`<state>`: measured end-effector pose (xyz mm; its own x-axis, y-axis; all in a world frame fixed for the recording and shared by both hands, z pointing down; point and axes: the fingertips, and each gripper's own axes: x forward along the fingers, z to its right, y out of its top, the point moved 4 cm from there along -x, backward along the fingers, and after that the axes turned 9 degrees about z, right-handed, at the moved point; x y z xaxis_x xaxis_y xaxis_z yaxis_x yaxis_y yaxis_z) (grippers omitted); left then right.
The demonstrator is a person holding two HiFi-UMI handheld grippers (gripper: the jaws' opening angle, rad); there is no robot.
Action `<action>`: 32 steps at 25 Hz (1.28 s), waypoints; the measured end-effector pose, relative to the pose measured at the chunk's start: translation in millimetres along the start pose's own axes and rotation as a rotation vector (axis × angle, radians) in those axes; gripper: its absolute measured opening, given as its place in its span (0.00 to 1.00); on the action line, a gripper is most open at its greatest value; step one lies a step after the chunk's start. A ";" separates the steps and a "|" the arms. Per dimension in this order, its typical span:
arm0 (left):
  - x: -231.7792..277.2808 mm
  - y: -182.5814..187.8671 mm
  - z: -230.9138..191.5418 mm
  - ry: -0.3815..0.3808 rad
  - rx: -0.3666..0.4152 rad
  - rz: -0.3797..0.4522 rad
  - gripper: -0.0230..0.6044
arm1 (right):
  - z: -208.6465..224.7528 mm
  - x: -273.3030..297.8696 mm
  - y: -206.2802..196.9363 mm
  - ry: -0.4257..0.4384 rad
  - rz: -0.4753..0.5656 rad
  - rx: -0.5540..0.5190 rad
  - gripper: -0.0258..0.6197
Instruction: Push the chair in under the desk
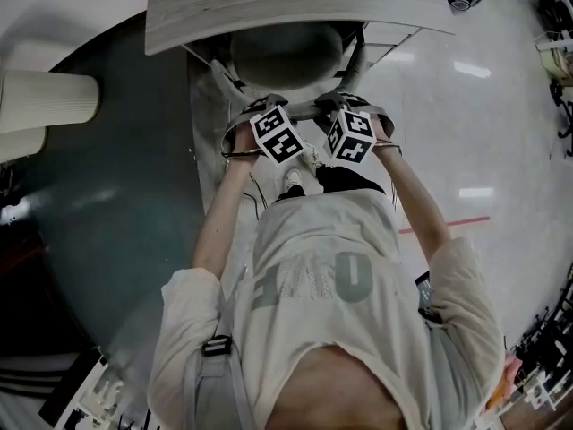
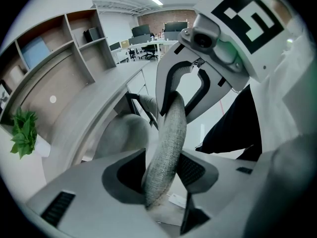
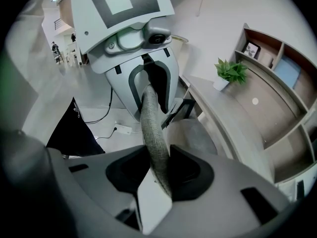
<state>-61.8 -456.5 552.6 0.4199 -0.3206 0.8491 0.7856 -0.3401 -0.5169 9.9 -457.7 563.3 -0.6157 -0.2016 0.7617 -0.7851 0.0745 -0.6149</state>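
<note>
The grey office chair stands at the curved wooden desk [image 1: 269, 3], its seat [image 1: 286, 54] partly under the desk top. The thin fabric top edge of the backrest [image 1: 309, 107] runs between my two grippers. My left gripper [image 1: 260, 107] is shut on that edge toward its left end, and my right gripper [image 1: 354, 106] is shut on it toward the right. In the left gripper view the backrest edge [image 2: 168, 148] passes between the pads of the left gripper [image 2: 161, 175]. In the right gripper view the same edge [image 3: 151, 128] sits clamped in the right gripper [image 3: 158, 175].
A potted plant [image 3: 230, 72] stands on the desk, with wall shelves [image 3: 277, 83] behind it. A power strip with cable [image 3: 121, 129] lies on the floor beside the chair base. A white cylinder [image 1: 45, 97] stands at the left. The person's shoe [image 1: 295, 179] is just behind the chair.
</note>
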 end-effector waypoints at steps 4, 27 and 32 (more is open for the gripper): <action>4.3 -0.6 8.2 -0.006 0.002 0.004 0.34 | -6.4 0.2 -6.7 0.004 -0.008 -0.005 0.24; -1.6 -0.8 23.6 -0.019 -0.086 0.040 0.33 | -17.8 -15.1 -12.0 -0.065 -0.006 0.125 0.28; -27.2 8.1 20.0 0.020 -0.082 0.097 0.33 | -6.8 -46.8 14.1 -0.084 0.090 0.165 0.28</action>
<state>-57.7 -432.9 527.6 0.4825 -0.3728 0.7926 0.7016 -0.3772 -0.6046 27.2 -440.6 520.4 -0.6699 -0.2825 0.6866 -0.7010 -0.0639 -0.7103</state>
